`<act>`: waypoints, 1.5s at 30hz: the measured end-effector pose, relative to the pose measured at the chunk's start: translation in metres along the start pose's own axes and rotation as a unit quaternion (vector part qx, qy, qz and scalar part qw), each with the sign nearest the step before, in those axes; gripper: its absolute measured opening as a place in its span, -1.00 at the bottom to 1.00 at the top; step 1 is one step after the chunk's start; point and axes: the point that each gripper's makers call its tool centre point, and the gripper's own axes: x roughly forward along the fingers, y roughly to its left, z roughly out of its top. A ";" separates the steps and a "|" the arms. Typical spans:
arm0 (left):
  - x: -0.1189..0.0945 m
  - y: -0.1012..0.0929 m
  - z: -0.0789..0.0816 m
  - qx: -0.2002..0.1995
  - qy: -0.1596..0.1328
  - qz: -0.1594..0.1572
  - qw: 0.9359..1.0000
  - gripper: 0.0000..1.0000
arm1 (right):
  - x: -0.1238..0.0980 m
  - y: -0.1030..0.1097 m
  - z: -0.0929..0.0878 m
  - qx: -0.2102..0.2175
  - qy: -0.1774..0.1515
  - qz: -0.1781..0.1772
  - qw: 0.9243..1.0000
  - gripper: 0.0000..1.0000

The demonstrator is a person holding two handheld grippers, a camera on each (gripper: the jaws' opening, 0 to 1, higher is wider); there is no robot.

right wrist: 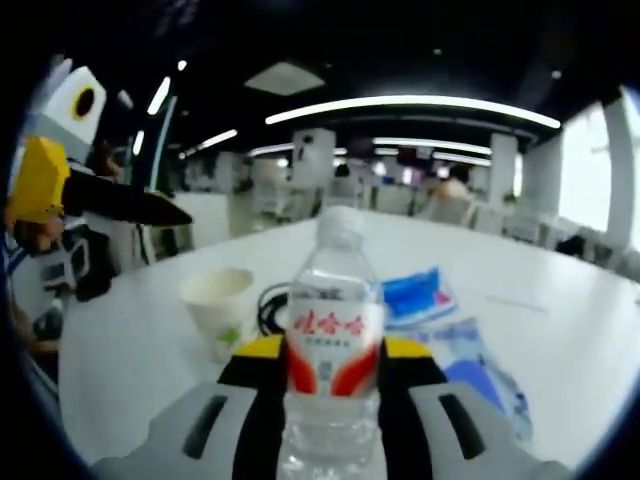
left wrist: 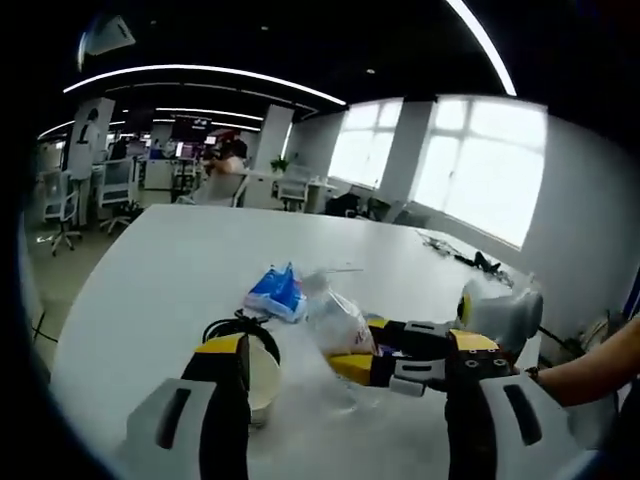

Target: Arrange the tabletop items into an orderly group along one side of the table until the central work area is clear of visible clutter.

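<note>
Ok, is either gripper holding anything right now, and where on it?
The right gripper clamps the water bottle around its labelled middle, upright between the jaws. The left gripper holds nothing; its jaws stand open above the paper cup.

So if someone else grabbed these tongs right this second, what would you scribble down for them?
Right tongs: shut on the water bottle, held upright.
Left tongs: open, nothing held, with the paper cup just ahead by the left jaw.
On the white table: cup, black cable behind it, blue packet, and a flat blue-and-white pack.
Done: bottle gripped.
Left: everything lies mid-table; set the bottle at one side, then line up the rest there.
</note>
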 end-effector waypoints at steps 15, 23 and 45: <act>0.044 0.006 0.001 -0.001 0.008 -0.007 1.000 0.40 | -0.006 0.004 0.000 0.000 -0.005 0.006 1.000 -0.40; 0.057 0.012 -0.006 -0.023 0.017 -0.002 1.000 0.28 | -0.007 0.011 0.005 -0.006 -0.010 0.015 1.000 -0.40; 0.077 0.018 0.012 -0.055 0.000 -0.008 0.998 -0.24 | -0.011 0.023 0.006 -0.018 -0.016 0.032 0.999 -0.39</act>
